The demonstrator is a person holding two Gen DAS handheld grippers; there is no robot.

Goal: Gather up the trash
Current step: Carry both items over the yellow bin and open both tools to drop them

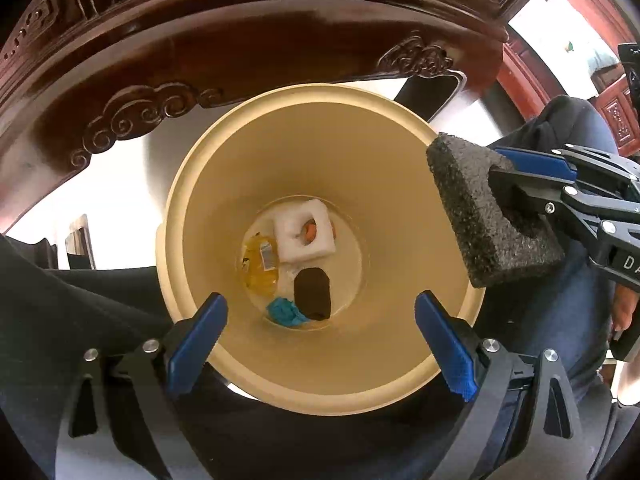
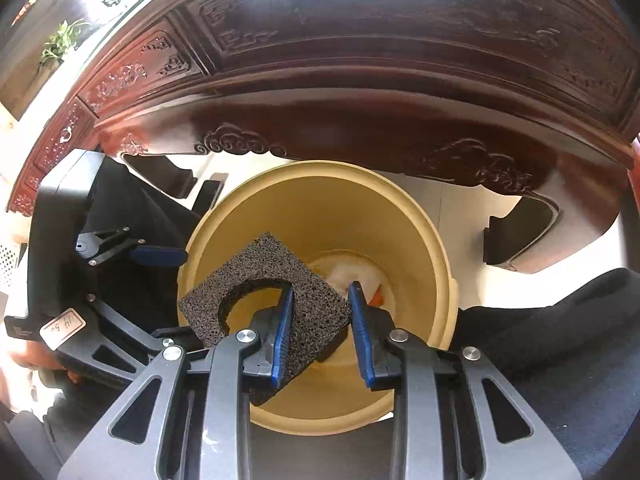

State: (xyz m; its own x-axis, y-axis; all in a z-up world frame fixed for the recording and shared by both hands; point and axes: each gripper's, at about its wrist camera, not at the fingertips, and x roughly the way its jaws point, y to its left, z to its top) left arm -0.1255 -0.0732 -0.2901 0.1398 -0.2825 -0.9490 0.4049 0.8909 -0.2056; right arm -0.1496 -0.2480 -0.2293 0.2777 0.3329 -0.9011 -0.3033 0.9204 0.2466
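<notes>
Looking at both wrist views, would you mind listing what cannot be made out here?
- Bin floor, right wrist view: mostly hidden by the black foam piece.
- Orange item, left wrist view: mostly hidden inside the white foam block, unidentifiable.
- Yellow wrapper, left wrist view: print too small to read.

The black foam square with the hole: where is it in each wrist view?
Left wrist: black foam square at right, over the bin's rim, in the right gripper.
Right wrist: lower centre, between the jaws, above the bin.
Shared landmark: tan bin.

Pale floor (image 2: 460, 200) carries the beige bin (image 1: 400, 152) beside carved wooden furniture (image 1: 240, 52).
</notes>
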